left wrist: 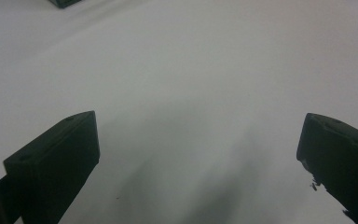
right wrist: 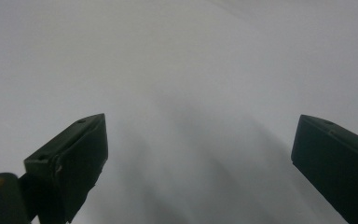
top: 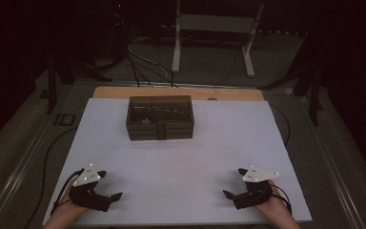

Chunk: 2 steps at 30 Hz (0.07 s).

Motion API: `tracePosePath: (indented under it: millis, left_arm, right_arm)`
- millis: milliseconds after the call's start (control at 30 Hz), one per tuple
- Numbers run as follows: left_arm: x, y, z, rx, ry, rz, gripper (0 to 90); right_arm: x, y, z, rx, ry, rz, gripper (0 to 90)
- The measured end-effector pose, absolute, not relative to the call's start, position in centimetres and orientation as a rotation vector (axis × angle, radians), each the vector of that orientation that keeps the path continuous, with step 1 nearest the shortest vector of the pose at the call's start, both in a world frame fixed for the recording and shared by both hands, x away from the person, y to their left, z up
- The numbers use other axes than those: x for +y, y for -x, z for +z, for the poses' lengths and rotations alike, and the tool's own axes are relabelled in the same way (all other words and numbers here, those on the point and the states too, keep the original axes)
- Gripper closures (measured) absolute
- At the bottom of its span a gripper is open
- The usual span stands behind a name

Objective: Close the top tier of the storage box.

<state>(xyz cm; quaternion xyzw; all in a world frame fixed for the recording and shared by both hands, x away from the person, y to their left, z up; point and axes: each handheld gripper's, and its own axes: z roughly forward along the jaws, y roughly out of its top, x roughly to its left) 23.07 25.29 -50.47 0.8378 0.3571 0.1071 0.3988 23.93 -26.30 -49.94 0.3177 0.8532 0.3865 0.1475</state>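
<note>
we hold left gripper (top: 108, 184) | right gripper (top: 235, 182) | jaws wide apart, empty; parked near edge, clear of box (top: 159, 117) for approach

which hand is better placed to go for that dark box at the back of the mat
Left, slightly. The box sits left of the mat's middle, nearer the left gripper than the right gripper. Both are open, empty and resting near the front edge.

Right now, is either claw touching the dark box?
No: in the high view the left claw and the right claw sit near the table's front edge, well apart from the dark box farther back.
</note>
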Motion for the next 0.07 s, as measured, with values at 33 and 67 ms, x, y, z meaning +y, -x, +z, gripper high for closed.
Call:
tracePosePath:
  millis: [33,67]
  left_arm:
    - [25.27,-23.07,-50.47,0.902,-2.119,0.272,0.1]
    - [25.27,-23.07,-50.47,0.902,-2.119,0.272,0.1]
  right_arm:
    - [-26.31,-23.94,-49.95,2.456,-0.913,1.114,4.2]
    - [-26.31,-23.94,-49.95,2.456,-0.913,1.114,4.2]
